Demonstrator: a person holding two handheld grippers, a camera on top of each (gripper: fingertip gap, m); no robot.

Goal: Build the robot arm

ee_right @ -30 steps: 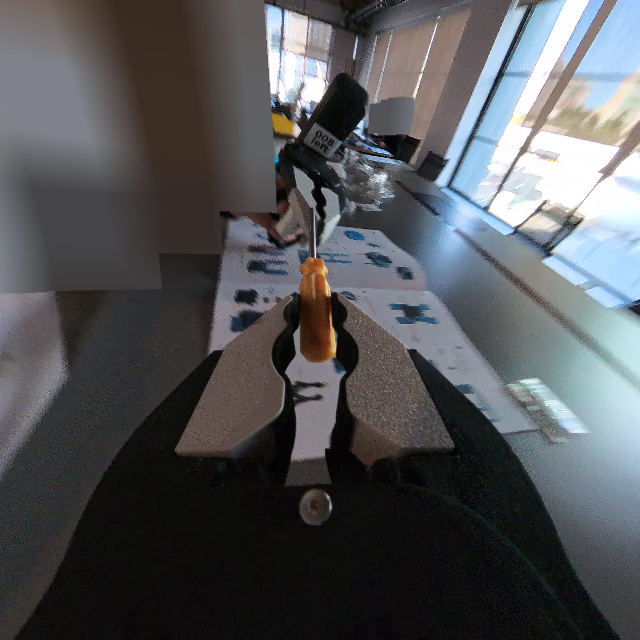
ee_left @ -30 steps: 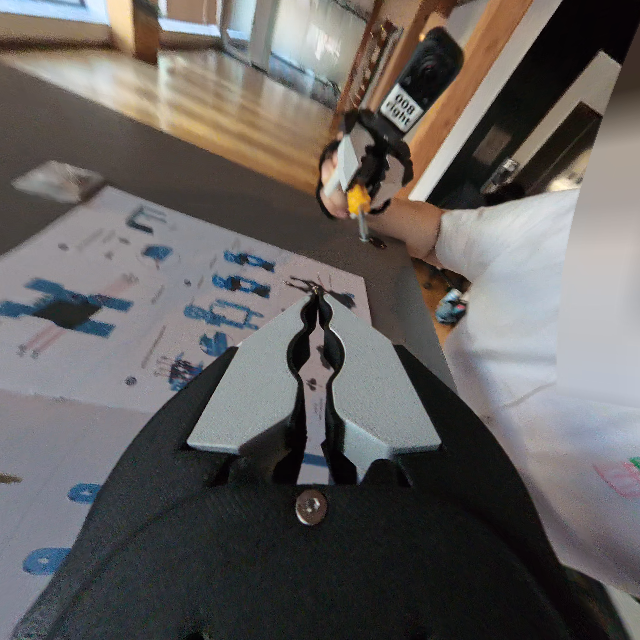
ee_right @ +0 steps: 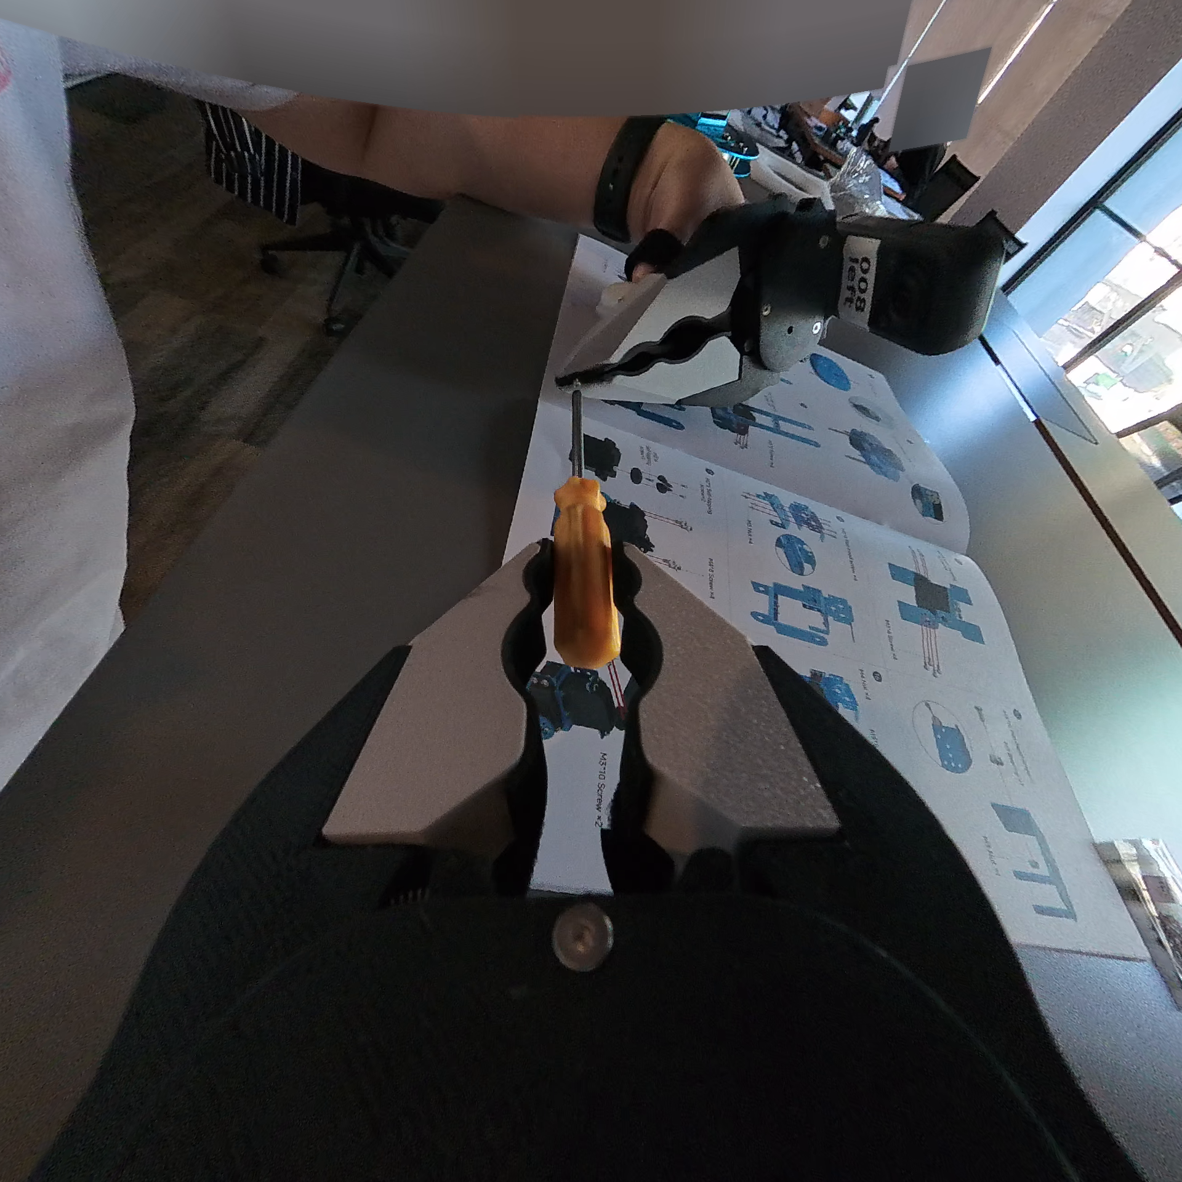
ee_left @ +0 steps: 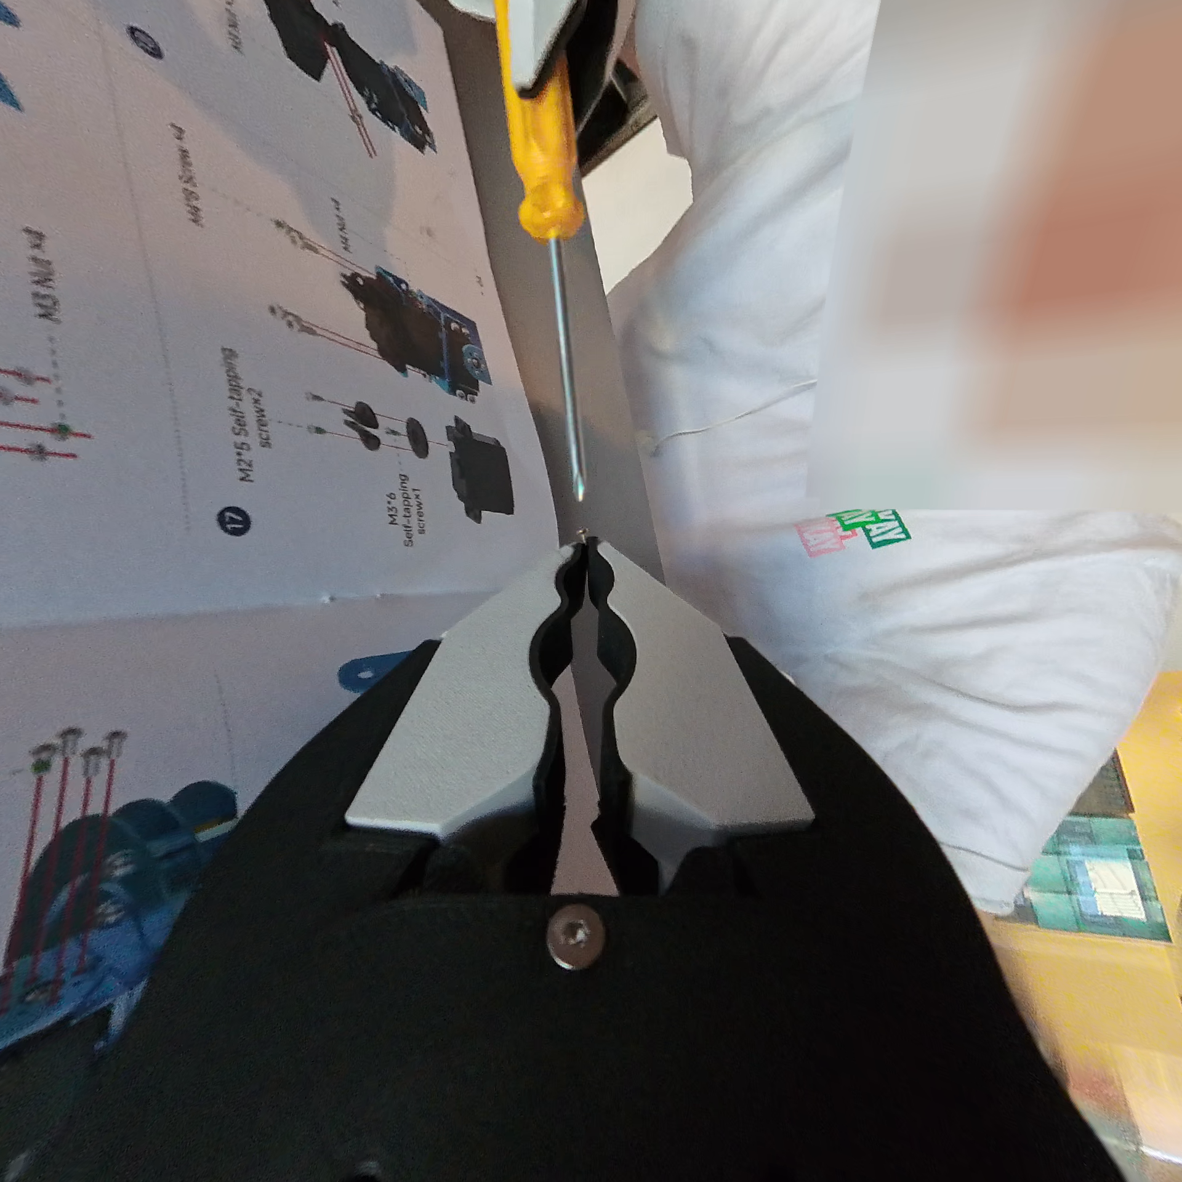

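Observation:
My left gripper (ee_left: 583, 547) is shut on a tiny screw (ee_left: 583, 532) pinched at its fingertips; it also shows in the right wrist view (ee_right: 571, 380), turned sideways over the paper. My right gripper (ee_right: 583, 563) is shut on an orange-handled screwdriver (ee_right: 583, 595) that points forward along the fingers. The screwdriver (ee_left: 543, 160) comes down from the top in the left wrist view, and its metal tip (ee_left: 578, 491) hangs just short of the screw. In the right wrist view the shaft tip (ee_right: 577, 398) is right at the left gripper's fingertips.
A large white instruction sheet (ee_right: 831, 575) with blue and black part drawings lies on the grey table (ee_right: 332, 512). A person in a white shirt (ee_left: 767, 320) stands close at the table edge. A clear plastic bag (ee_right: 1151, 895) lies at the sheet's right end. Across from one pair of fingers to the other is roughly 11 cm.
Both grippers have come together: the screwdriver tip was far from the left gripper and now sits just off its fingertips. Both have tilted down over the sheet near the table edge.

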